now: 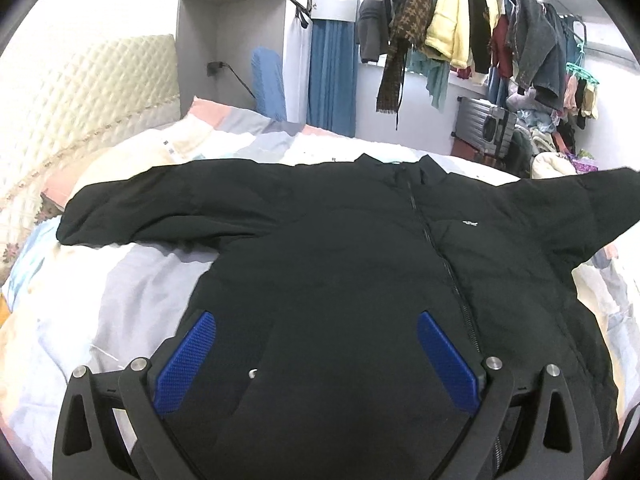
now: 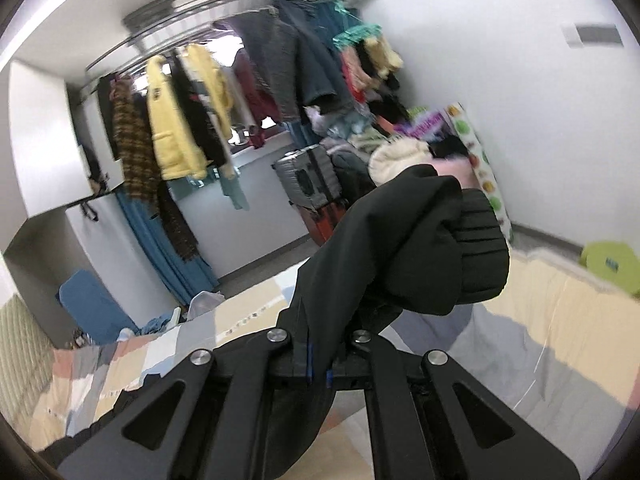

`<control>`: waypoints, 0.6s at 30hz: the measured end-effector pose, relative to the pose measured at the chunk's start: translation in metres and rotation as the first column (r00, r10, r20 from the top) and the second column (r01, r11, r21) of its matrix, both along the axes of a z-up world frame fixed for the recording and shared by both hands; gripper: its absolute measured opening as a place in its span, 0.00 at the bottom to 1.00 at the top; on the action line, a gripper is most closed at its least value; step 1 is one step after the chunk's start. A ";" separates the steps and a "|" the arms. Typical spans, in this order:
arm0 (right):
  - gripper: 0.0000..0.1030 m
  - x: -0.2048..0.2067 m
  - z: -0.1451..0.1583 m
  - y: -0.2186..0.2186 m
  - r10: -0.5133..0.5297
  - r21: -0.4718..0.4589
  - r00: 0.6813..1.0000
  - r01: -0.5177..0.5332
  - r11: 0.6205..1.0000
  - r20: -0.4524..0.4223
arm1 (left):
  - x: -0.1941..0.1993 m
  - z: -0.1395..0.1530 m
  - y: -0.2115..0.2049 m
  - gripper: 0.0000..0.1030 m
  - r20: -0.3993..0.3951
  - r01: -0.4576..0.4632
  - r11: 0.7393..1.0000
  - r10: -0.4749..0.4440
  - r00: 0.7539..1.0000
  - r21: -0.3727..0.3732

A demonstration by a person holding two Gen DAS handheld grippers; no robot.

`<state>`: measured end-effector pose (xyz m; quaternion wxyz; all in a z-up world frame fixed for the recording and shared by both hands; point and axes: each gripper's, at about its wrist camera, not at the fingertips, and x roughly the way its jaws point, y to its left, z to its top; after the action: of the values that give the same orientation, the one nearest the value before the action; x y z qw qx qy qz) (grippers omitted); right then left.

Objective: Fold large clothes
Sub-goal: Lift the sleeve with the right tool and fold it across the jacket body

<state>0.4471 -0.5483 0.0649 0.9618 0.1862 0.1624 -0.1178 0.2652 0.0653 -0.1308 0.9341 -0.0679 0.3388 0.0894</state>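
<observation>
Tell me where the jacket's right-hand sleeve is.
The sleeve is lifted above the patchwork quilt, pinched in the right tool, ribbed cuff forward.

Black jacket [image 1: 360,248] on pastel patchwork bedspread [image 1: 132,280]; blue textured pads [image 1: 186,360] in black gripper frame; cream quilted headboard [image 1: 80,92]; yellow coat [image 2: 172,128] hanging.

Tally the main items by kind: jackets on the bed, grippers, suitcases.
Black jacket on the bed: 1
Grippers: 2, left gripper open, right gripper shut on the jacket's sleeve
Grey suitcase: 1
Total: 4
</observation>
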 end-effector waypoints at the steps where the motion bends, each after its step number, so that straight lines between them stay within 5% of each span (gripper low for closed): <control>1: 0.03 -0.001 0.006 0.009 0.007 -0.018 1.000 -0.007 1.000 0.000 | -0.005 0.002 0.003 0.99 0.008 -0.003 1.000 0.003 1.000 0.008; 9: 0.03 -0.033 0.074 0.115 0.159 -0.153 0.984 -0.146 0.977 0.078 | -0.045 0.007 0.025 0.99 0.069 0.055 0.998 -0.055 0.996 -0.007; 14: 0.03 -0.041 0.093 0.185 0.238 -0.238 0.968 -0.212 0.948 0.083 | -0.059 0.016 0.049 0.99 0.132 0.054 0.998 -0.048 0.990 -0.044; 18: 0.03 -0.036 0.096 0.257 0.320 -0.301 0.945 -0.285 0.910 0.070 | -0.059 0.006 0.072 0.99 0.109 0.052 0.991 -0.039 0.993 -0.119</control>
<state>0.4114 -0.2912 0.1613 0.9930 0.0239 0.1136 0.0216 0.2067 0.1377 -0.1247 0.9468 -0.1217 0.2947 0.0433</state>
